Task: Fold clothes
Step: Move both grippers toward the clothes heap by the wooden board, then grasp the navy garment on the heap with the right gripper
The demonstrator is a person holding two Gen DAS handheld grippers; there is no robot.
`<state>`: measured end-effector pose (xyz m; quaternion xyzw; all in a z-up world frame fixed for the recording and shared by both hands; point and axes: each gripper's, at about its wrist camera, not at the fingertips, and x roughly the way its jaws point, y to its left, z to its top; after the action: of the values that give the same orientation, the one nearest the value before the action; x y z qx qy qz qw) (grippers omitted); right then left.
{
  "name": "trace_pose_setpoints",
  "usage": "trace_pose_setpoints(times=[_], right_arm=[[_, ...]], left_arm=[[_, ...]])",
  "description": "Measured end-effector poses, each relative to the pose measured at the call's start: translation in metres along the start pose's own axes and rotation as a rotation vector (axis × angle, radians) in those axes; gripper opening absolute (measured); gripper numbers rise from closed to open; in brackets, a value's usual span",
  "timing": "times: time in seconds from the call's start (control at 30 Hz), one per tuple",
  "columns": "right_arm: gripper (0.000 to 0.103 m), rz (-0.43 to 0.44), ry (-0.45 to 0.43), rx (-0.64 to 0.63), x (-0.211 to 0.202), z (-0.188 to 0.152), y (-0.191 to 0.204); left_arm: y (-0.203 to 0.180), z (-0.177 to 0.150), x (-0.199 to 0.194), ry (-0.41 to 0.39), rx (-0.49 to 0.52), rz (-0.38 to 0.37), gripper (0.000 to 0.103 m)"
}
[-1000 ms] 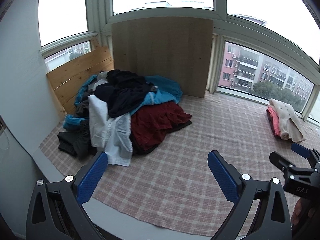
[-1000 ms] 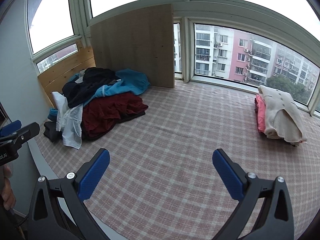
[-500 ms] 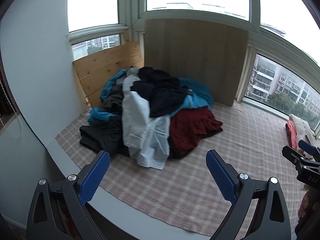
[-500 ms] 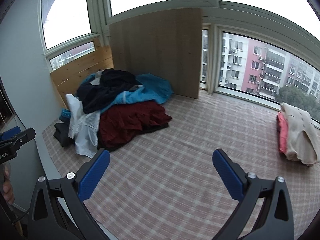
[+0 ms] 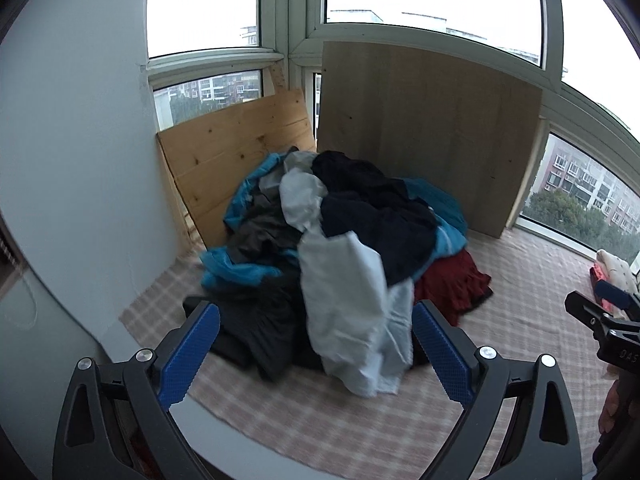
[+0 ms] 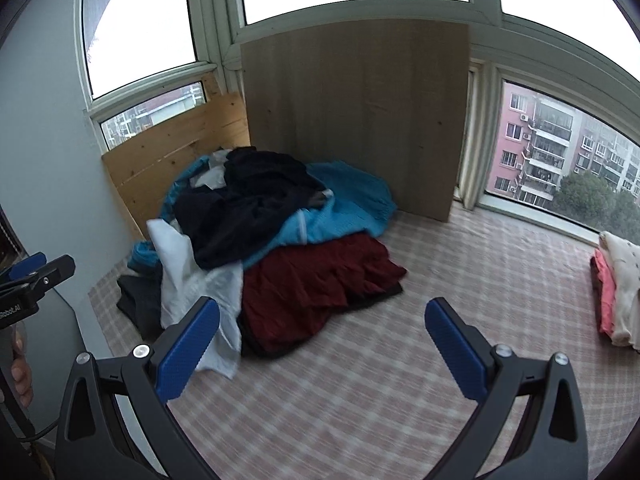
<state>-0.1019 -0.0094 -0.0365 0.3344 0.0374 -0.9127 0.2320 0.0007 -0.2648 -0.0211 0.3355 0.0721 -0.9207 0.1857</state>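
While my left gripper (image 5: 316,354) and right gripper (image 6: 322,350) hang spread wide and empty above the checked cloth (image 6: 460,264), I see the clothes pile (image 5: 340,240) heaped against the wooden boards (image 5: 428,128), folded clothes (image 6: 618,284) well apart.

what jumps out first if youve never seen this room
A big tangled pile of clothes heaped in the corner against the wooden boards, with a pale garment draped down its front. Far right, by the window, sits a small folded stack. Both grippers hang open, empty.
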Motion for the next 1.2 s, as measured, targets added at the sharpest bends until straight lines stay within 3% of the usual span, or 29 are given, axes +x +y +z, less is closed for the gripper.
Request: trace_pose_setpoints(times=[0.3,0.5,0.6,0.73,0.87,0.93,0.97,1.0,1.2], right_arm=[[0.103,0.067,-0.010,0.002,0.058,0.039,0.050],[0.102,0.127,0.029,0.027,0.119,0.060,0.076],[0.093,0.143,0.069,0.009,0.154,0.071,0.095],[0.092,0.220,0.153,-0.033,0.199,0.081,0.127],[0.092,0.194,0.247,-0.139,0.239,0.079,0.160],[0.069,0.189,0.267,-0.157,0.248,0.081,0.164],[0.037,0.198,0.259,-0.142,0.245,0.085,0.158],[0.024,0.207,0.252,-0.127,0.242,0.089,0.153],[0.016,0.262,0.204,-0.037,0.223,0.116,0.123]], left_arm=[[0.037,0.042,0.046,-0.035,0.037,0.014,0.098],[0.061,0.063,0.082,-0.029,0.020,0.022,0.098],[0.071,0.068,0.096,-0.027,0.002,0.018,0.098],[0.082,0.072,0.113,-0.022,-0.011,0.021,0.098],[0.094,0.073,0.133,0.002,-0.044,0.023,0.098],[0.101,0.072,0.141,0.017,-0.059,0.024,0.098],[0.103,0.071,0.143,0.020,-0.063,0.028,0.098],[0.106,0.070,0.145,0.024,-0.067,0.032,0.098],[0.122,0.065,0.146,0.033,-0.095,0.045,0.098]])
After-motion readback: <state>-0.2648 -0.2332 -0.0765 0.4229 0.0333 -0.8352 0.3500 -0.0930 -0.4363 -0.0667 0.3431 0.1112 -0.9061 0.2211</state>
